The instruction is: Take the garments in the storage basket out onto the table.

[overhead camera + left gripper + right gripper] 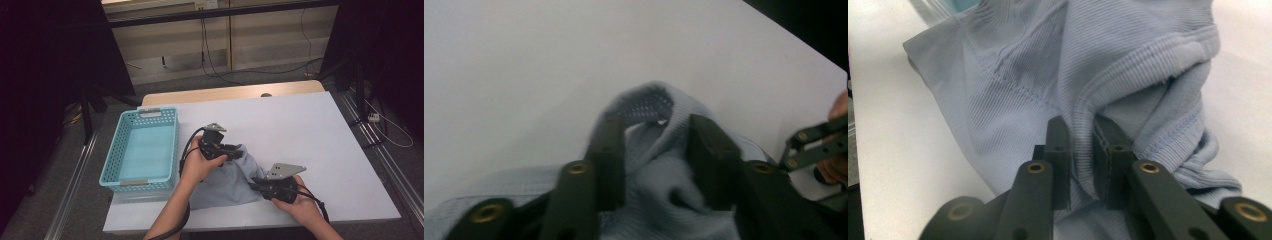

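You are working a pale blue ribbed garment [227,180] that is lying bunched on the white table [310,130], near its front edge and just right of the empty turquoise basket [112,160].

Right gripper [260,184]: its jaws are pinching a thick ribbed hem between the pads. In the right gripper view the fold [1080,135] is squeezed tight, so this end is reading as clamped on cloth.

Left gripper [234,151]: its jaws are standing either side of a raised hump of fabric. In the left gripper view the hump [649,115] is sitting between them, with a patch of mesh lining showing at its top. Both inner faces appear to be meeting the cloth, though how hard they are biting is unclear.

Relation that matters: the two grips are lying on a diagonal, left one farther from you and nearer the basket, right one closer to you and out to the right. The cloth is sagging slack between them.

Judgement: you are probably setting up a two-point hold. Spreading along that diagonal would likely take up the slack. The left hand is the nearer to the basket.
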`<state>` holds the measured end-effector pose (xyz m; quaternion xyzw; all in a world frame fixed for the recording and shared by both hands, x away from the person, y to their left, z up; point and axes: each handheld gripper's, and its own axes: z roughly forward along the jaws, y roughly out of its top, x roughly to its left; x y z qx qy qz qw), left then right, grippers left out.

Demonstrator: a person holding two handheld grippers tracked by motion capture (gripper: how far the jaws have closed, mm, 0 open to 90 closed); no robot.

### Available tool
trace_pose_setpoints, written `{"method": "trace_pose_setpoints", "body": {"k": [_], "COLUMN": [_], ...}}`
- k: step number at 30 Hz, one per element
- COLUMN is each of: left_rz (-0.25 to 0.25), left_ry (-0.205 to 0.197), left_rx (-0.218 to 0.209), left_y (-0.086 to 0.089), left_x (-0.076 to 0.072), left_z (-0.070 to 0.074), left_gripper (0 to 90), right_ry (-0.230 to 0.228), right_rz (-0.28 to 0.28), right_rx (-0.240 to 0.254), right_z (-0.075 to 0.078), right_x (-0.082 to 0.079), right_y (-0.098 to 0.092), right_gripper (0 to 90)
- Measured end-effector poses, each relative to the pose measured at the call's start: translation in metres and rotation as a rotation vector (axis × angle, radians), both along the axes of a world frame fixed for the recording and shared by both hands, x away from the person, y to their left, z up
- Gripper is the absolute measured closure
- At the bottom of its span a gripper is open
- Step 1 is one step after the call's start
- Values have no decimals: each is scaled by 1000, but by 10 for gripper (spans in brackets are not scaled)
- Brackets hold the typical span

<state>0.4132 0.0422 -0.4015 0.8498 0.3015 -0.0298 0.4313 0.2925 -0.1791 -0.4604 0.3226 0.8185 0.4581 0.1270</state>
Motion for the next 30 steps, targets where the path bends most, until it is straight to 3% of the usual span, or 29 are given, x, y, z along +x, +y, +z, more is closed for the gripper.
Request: {"method": "trace_pose_setpoints", "body": {"k": [2, 3, 4, 5, 7, 9, 14, 20, 28, 30], "left_rz": [-11, -15, -15, -18, -20, -21, -26, -19, -6, -1], "left_ry": [-1, 2, 2, 9, 21, 29, 30, 38, 57, 61], "left_rx": [19, 31, 31, 36, 27, 27, 46, 67, 92, 91], "left_y": [0, 2, 2, 4, 7, 11, 14, 18, 21, 21], "left_x": [-3, -4, -4, -4, -5, -9, -17, -23, -26, -26], "left_z": [1, 0, 0, -1, -3, -3, -5, -10, -21, -22], "left_gripper": [674, 696, 708, 719, 727, 748, 785, 829, 854, 855], "right_ry": [5, 14, 14, 15, 17, 26, 27, 21, 48, 51], "right_rz": [-6, -18, -18, -42, -68, -103, -160, -151, -114, -108], "right_rx": [1, -5, -5, -15, -12, 50, 97, 120, 112, 134], "right_z": [1, 3, 3, 6, 8, 16, 28, 34, 36, 38], "right_x": [1, 2, 2, 4, 5, 11, 20, 28, 34, 34], "right_y": [-1, -4, -4, -8, -11, -23, -37, -38, -27, -25], "right_gripper": [740, 664, 664, 579, 555, 486, 371, 347, 237, 215]}}
